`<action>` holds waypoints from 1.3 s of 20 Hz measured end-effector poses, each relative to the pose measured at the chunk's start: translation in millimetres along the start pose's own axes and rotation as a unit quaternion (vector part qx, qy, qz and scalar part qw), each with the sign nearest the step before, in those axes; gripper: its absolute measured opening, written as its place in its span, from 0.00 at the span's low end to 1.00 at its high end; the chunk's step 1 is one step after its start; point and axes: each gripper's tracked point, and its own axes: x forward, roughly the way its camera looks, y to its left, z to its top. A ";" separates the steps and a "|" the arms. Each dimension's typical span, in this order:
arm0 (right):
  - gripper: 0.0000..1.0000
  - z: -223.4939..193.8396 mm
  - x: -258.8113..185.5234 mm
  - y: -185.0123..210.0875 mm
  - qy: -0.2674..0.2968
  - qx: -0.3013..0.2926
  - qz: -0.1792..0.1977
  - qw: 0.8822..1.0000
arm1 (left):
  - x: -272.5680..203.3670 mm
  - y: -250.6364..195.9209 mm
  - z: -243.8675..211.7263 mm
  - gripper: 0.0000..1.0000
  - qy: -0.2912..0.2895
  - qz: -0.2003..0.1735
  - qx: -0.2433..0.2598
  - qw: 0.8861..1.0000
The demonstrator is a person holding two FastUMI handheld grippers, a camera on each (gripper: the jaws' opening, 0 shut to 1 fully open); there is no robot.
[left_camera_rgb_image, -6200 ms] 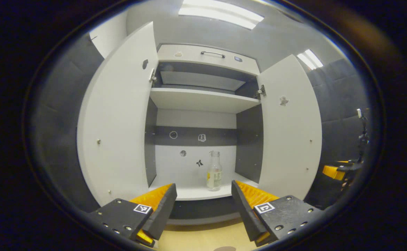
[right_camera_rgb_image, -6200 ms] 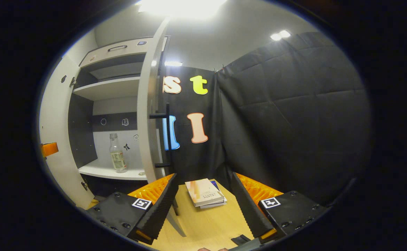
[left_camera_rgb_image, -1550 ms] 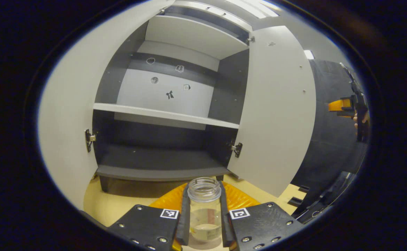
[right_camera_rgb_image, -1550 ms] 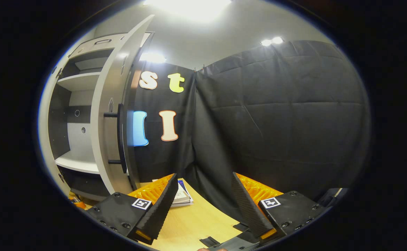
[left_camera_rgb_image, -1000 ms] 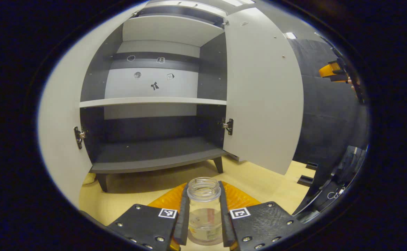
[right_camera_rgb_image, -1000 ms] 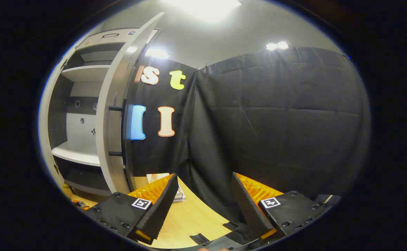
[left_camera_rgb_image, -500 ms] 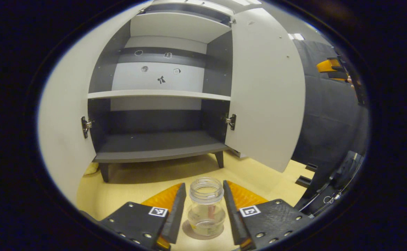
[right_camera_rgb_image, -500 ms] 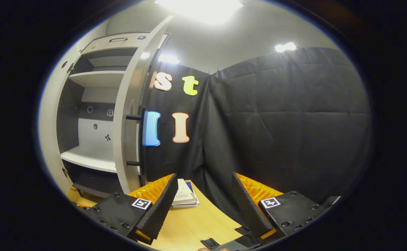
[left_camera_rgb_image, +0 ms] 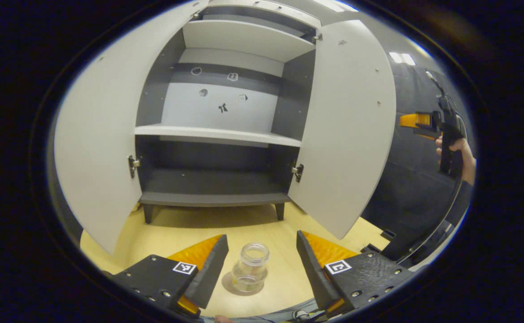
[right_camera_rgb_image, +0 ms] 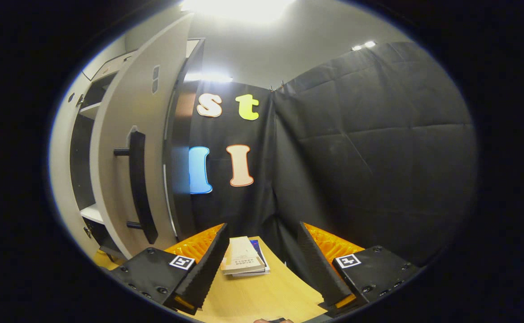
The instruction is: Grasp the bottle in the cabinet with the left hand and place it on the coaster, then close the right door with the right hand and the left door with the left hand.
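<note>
The tall grey-and-white cabinet (left_camera_rgb_image: 219, 134) stands on the pale wooden table (left_camera_rgb_image: 181, 233) with both doors swung wide, which leaves its shelves open to reach; no bottle stands on them. Its flat white right door (left_camera_rgb_image: 349, 121) hangs open at an angle toward the right gripper (left_camera_rgb_image: 416, 122), seen in the left gripper view held up in a hand (left_camera_rgb_image: 457, 150) just off that door's outer face. The flat white left door (left_camera_rgb_image: 102, 134) stands open on the other side.

In the right gripper view that same right door (right_camera_rgb_image: 127, 161) shows its outer face and long black bar handle (right_camera_rgb_image: 138, 184), so the right gripper (right_camera_rgb_image: 262, 264) looks placed to push it shut, judging by the task. Its jaws are spread with nothing between them; a small stack of books (right_camera_rgb_image: 244, 261) lies on the table (right_camera_rgb_image: 262, 296) beyond.

The small clear glass bottle (left_camera_rgb_image: 250, 268), upright and uncapped, stands on a thin round grey coaster (left_camera_rgb_image: 229, 286) in front of the cabinet. The left gripper (left_camera_rgb_image: 259, 262) has its jaws spread wide, and the bottle sits between them, touching neither finger, a little nearer the left one. The placing step looks done.
</note>
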 end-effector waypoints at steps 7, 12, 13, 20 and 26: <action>0.98 13.6 38.3 13.8 0.007 0.034 0.083 0.996 | -75.8 41.2 117.1 0.86 -0.102 0.130 0.008 0.986; 0.98 27.1 43.9 31.7 0.013 0.033 0.155 0.987 | -117.3 45.9 178.7 0.87 -0.134 0.199 0.031 0.970; 0.98 30.4 44.4 36.2 0.014 0.031 0.169 0.985 | -120.6 43.6 189.6 0.88 -0.133 0.208 0.035 0.968; 0.98 40.7 50.9 51.3 0.025 0.029 0.248 0.968 | -115.5 26.5 206.8 0.87 -0.096 0.239 0.001 0.966; 0.98 58.3 45.8 56.5 0.014 0.036 0.227 0.973 | -98.4 36.1 221.9 0.87 -0.104 0.220 -0.009 0.970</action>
